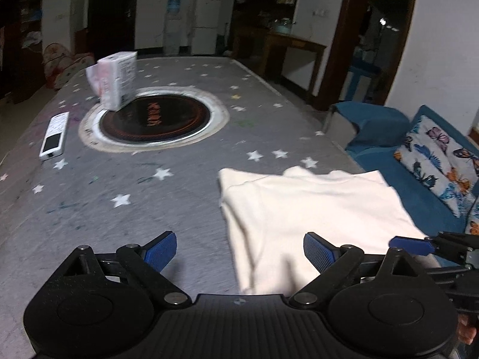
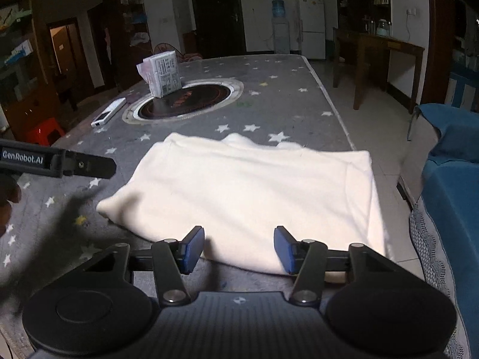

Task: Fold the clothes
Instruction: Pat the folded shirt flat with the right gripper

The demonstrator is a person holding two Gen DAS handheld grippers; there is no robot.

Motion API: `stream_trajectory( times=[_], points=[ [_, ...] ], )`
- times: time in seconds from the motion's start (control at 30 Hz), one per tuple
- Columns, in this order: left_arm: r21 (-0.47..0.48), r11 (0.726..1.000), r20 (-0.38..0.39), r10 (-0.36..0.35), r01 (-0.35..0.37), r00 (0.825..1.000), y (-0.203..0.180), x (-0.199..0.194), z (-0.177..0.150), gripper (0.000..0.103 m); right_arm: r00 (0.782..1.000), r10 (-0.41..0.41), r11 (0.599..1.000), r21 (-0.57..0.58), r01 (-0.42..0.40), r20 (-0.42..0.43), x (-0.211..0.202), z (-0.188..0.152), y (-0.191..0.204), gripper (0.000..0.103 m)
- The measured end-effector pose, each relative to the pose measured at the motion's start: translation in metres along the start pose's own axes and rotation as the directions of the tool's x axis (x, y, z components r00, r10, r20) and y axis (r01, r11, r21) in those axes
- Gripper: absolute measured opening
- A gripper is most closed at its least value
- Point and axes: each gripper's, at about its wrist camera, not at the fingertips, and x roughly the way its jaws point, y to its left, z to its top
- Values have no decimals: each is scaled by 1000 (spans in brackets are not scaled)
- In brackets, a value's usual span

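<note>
A cream-white garment (image 1: 314, 209) lies folded into a rough rectangle on the grey star-patterned table (image 1: 149, 203), near its right edge; it also shows in the right wrist view (image 2: 254, 191). My left gripper (image 1: 239, 251) is open and empty, above the garment's left edge at its near end. My right gripper (image 2: 239, 248) is open and empty, just over the garment's near edge. The right gripper's blue fingertip (image 1: 410, 243) shows at the right of the left wrist view. The left gripper's body (image 2: 57, 161) shows at the left of the right wrist view.
A round black hotplate (image 1: 155, 118) is set in the table's middle, with a white packet (image 1: 115, 80) standing on its rim. A white remote (image 1: 54, 136) lies to the left. A blue sofa (image 1: 419, 164) with a butterfly cushion stands right of the table.
</note>
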Motion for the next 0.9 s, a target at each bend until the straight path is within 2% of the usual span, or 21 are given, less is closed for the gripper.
stream_trajectory(
  times=[0.13, 0.23, 0.37, 0.53, 0.73, 0.9],
  points=[
    [11, 999, 5, -53, 53, 999, -8, 6, 1, 88, 999, 0, 1000, 24, 0, 34, -2, 16, -13, 51],
    [25, 996, -6, -84, 85, 996, -14, 14, -2, 83, 998, -24, 999, 27, 22, 52, 3, 30, -23, 45],
    [26, 991, -36, -129, 130, 991, -18, 26, -6, 79, 999, -33, 999, 44, 32, 34, 27, 50, -39, 33],
    [21, 992, -75, -125, 127, 989, -16, 39, -9, 76, 999, -50, 998, 33, 49, 14, 58, 64, -44, 24],
    [28, 993, -91, -114, 117, 989, -11, 46, -13, 76, 995, -96, 995, 6, 96, -22, 85, 64, -44, 21],
    [32, 992, -92, -115, 118, 989, -10, 47, -13, 76, 994, -108, 992, -59, 108, 4, 83, 69, -29, 21]
  ],
)
